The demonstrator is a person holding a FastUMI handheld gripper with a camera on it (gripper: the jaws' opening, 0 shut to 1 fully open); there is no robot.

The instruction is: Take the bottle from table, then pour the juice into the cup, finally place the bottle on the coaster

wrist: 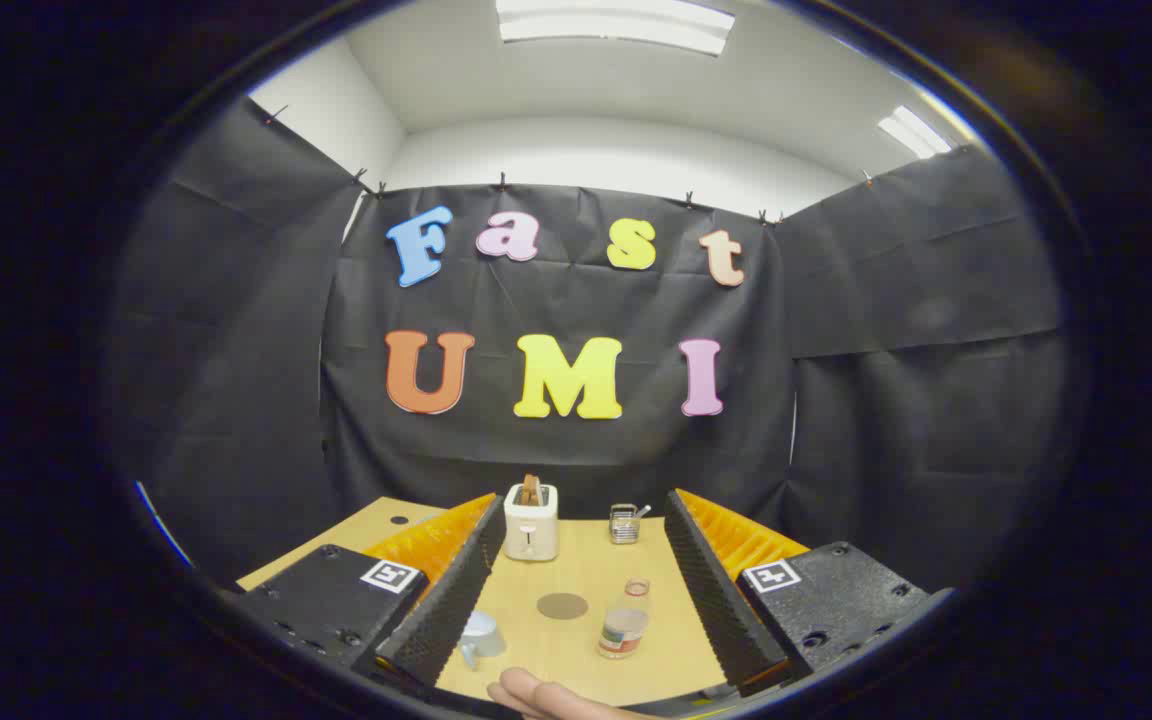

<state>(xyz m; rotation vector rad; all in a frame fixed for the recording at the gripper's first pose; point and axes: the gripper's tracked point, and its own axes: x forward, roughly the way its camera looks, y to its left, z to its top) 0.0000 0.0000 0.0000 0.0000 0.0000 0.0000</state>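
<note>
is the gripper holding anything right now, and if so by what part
Nothing is held. The gripper is open, its fingers spread wide above the table; the bottle stands untouched between them, near the coaster and the cup.

The cup [481, 637], near the surface's [586, 585] near edge, is partly covered by a finger [446, 610] of the claw [576, 590], whose fingers stand wide apart above the surface with nothing between them. A hand [546, 697] at the near edge is cut off; just its fingertips show. The bottle's [626, 620] label is too small to make out. At the far edge, the small holder's [624, 523] contents cannot be told. The surface's side edges lie hidden behind the fingers.
</note>
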